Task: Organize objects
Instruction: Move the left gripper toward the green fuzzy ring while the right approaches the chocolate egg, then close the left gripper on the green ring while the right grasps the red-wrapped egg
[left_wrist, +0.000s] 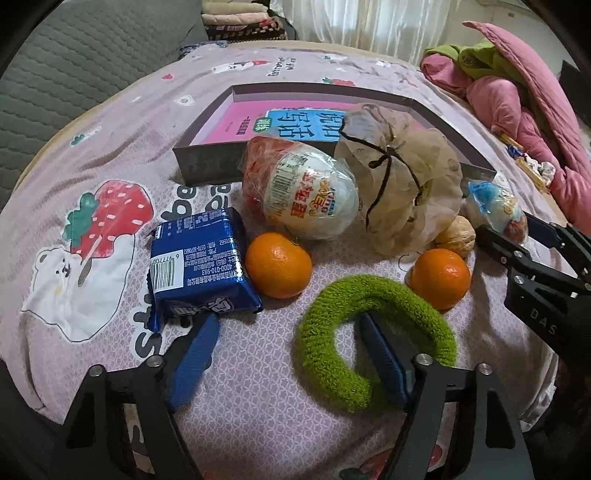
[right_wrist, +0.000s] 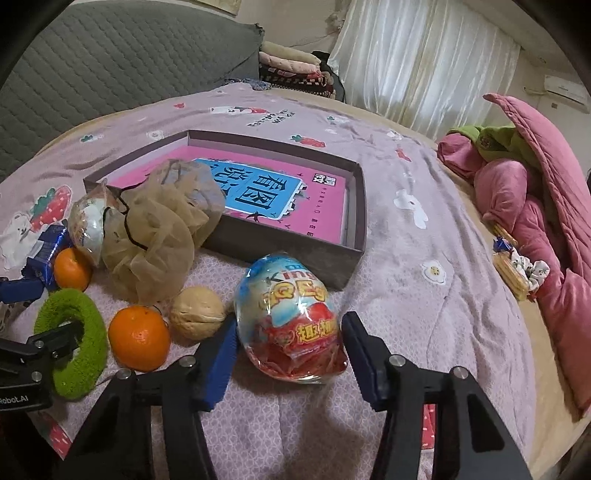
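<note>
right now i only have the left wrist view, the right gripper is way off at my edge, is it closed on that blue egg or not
Observer: Not closed. In the right wrist view the right gripper is open, with the blue-topped toy egg sitting between its fingers.
Operator: what's right of the egg, i cant see past it
Observer: Bare pink bedspread, running to a heap of pink quilts.
Operator: is the far right corner of the box free
Observer: Yes. The pink book lies flat in the grey box, with nothing on top of it at that corner.
</note>
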